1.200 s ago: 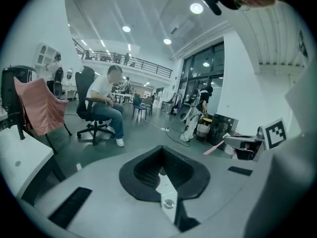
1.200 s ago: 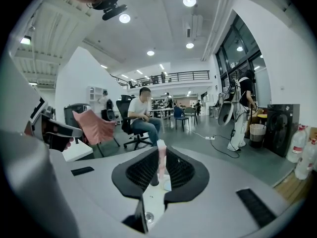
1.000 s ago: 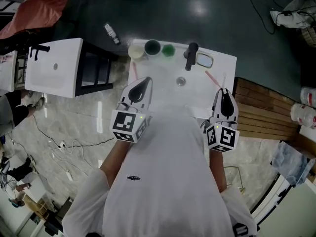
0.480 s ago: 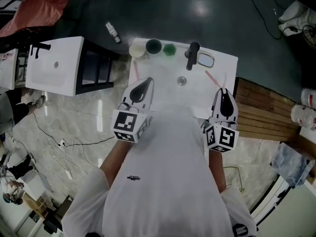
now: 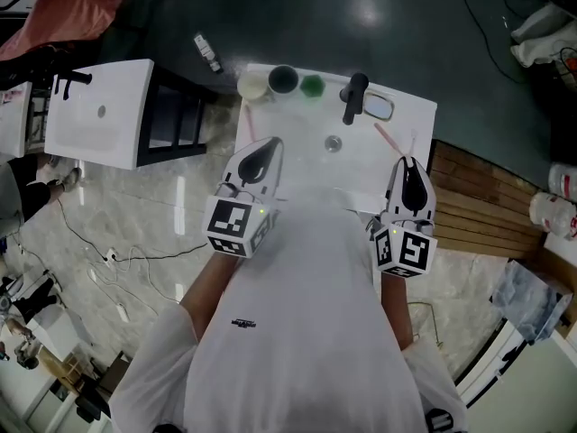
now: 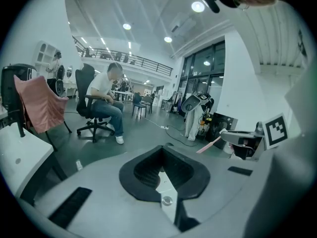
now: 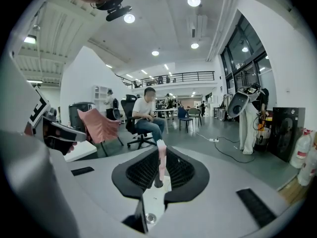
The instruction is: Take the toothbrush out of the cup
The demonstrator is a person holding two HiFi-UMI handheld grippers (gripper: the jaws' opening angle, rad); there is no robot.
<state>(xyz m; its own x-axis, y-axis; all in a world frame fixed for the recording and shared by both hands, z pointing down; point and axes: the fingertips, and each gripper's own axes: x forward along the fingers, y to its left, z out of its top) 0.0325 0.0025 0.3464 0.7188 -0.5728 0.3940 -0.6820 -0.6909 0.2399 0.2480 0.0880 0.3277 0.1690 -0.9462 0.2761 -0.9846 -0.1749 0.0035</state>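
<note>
Left claw (image 6: pixel 163 151) up close: a smooth, matt grey plastic shell, and its pads (image 6: pixel 145 171) are dull black, ribbed and rubbery-looking. The right claw (image 7: pixel 159 150) is the same, with a matt grey casing and black pads in a fine grid texture. The toothbrush (image 7: pixel 160 163) is pale pink plastic, smooth with a faint sheen.

Down in the head view, the table (image 5: pixel 306 165) reads smooth white with a soft sheen; ceramic or plastic, can't tell. The faucet (image 5: pixel 354 99) is matt black and the drain (image 5: pixel 333 142) is shiny metal. Brown wooden slats (image 5: pixel 478 207) look satin. The pale floor (image 5: pixel 135 215) looks like marbled stone, polished and catching light. The red cloth (image 5: pixel 77 12) is soft and matt. The shirt (image 5: pixel 306 314) is plain white fabric.
</note>
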